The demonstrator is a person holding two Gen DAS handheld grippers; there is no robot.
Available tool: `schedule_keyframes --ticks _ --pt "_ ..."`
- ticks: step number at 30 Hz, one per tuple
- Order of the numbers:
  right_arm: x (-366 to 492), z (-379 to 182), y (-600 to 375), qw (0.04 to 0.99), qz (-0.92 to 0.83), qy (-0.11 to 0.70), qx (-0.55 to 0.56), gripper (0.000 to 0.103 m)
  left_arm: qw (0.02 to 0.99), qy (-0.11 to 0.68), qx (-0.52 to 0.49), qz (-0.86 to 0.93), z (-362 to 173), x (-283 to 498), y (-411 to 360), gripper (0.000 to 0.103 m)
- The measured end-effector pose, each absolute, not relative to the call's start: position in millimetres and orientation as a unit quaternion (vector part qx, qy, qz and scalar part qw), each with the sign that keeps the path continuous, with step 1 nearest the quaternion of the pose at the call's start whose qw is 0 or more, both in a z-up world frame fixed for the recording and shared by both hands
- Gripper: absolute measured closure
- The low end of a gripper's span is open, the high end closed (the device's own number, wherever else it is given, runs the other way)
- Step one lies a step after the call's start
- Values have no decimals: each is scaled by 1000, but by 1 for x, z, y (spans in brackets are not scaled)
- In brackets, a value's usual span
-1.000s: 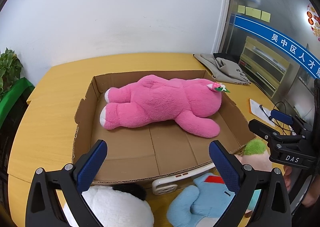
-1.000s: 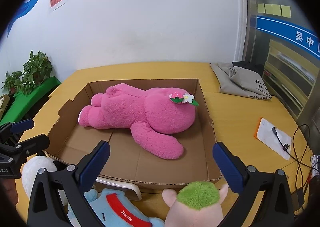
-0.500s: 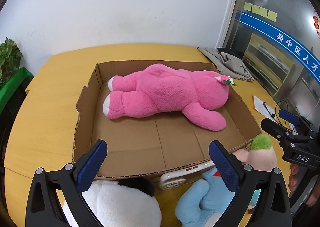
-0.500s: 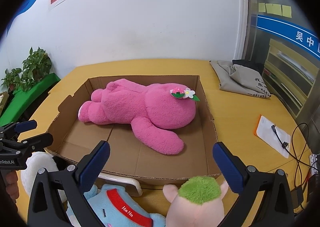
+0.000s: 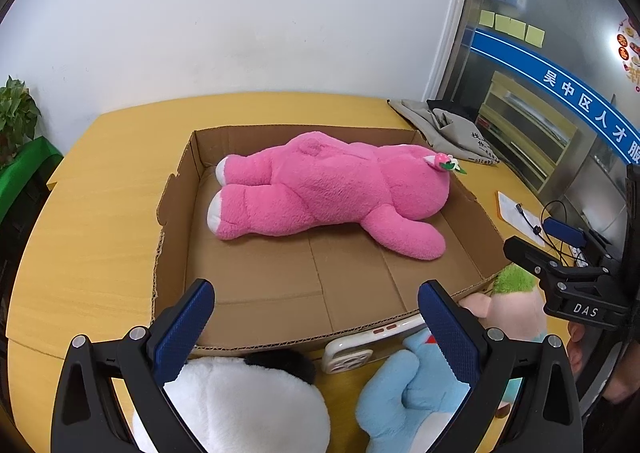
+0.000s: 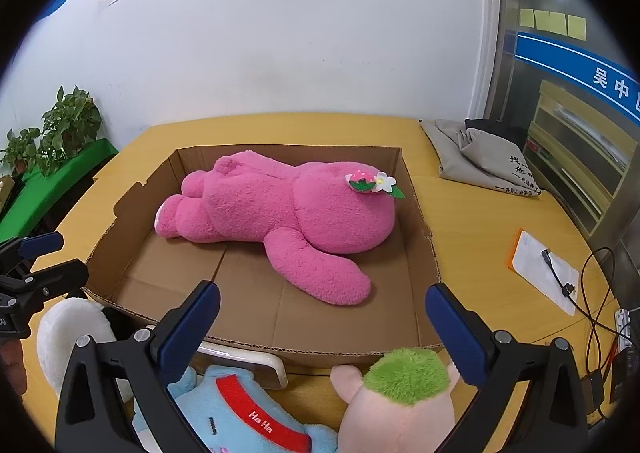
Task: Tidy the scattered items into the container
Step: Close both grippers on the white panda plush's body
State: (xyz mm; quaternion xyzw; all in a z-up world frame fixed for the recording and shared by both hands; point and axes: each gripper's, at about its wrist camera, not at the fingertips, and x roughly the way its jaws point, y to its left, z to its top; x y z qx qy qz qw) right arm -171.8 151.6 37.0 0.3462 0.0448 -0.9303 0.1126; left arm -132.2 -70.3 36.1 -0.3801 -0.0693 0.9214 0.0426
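A shallow cardboard box [image 5: 256, 305] [image 6: 424, 237] sits on the yellow table and holds a big pink plush bear [image 5: 320, 189] [image 6: 296, 213] lying on its side. In front of the box lie a white and black plush [image 5: 240, 405] [image 6: 68, 333], a light blue plush [image 5: 416, 393] [image 6: 248, 413], a pink plush with green hair [image 5: 512, 297] [image 6: 400, 397] and a white phone [image 5: 360, 349] [image 6: 248, 361]. My left gripper [image 5: 316, 329] is open and empty above the white plush. My right gripper [image 6: 324, 329] is open and empty above the blue and pink plushes.
A grey cloth bag [image 6: 480, 161] lies at the back right of the table. A notepad with a cable [image 6: 544, 265] lies at the right edge. Green plants [image 6: 60, 129] stand to the left beyond the table. A white wall is behind.
Both grippers have drawn back and dipped slightly toward the plushes in front of the box; more of the white, blue and green-haired plushes shows. Jaws stay open.
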Motion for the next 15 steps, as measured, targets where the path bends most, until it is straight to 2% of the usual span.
schedule_keyframes --ticks 7,13,15 --pt "-144 37 121 178 -921 50 342 1 34 -76 -377 922 40 -98 -106 0" --pt "-89 2 43 363 -850 38 380 1 19 -93 -413 906 8 -67 -160 0" --pt "-76 -10 12 400 -830 43 387 1 40 -108 -432 894 -10 -67 -172 0"
